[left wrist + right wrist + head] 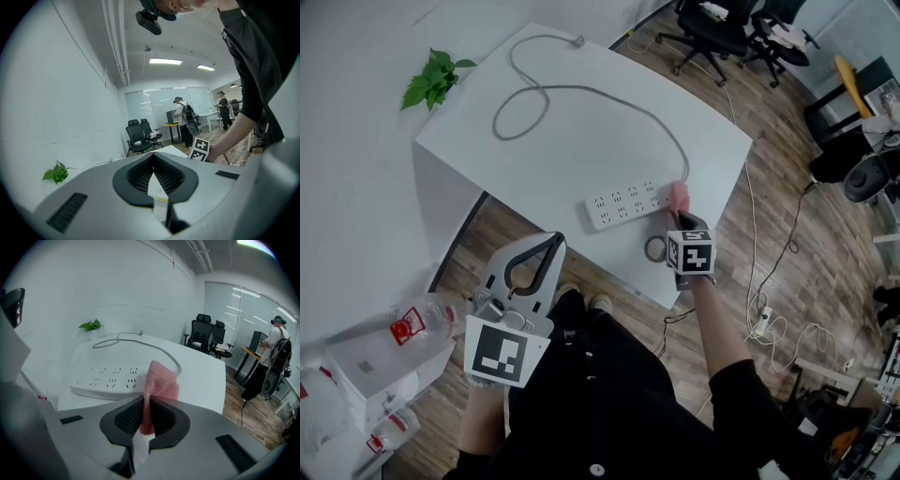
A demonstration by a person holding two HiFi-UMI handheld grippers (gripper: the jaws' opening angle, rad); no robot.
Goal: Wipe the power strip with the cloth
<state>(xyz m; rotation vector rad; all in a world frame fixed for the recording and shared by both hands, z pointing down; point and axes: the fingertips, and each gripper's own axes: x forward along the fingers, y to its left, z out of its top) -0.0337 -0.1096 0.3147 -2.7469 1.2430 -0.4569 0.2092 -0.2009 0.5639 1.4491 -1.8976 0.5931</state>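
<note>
A white power strip [623, 204] lies near the front right of the white table [487, 159], and its grey cable [581, 91] loops toward the back. My right gripper [679, 216] is shut on a pink cloth [679, 196], which hangs at the strip's right end. In the right gripper view the cloth [161, 383] stands up from between the jaws of the right gripper [149, 401], just right of the strip [110, 380]. My left gripper [553, 242] is held low in front of the table, off its edge. In its own view the left gripper [153, 157] is shut and holds nothing.
A tape roll [655, 248] lies on the table by the right gripper. A green plant [434, 77] sits at the back left. Office chairs [712, 33] stand behind the table. Plastic bottles [417, 323] and a white box [380, 375] are on the floor at lower left. Cables [773, 323] trail on the floor at right.
</note>
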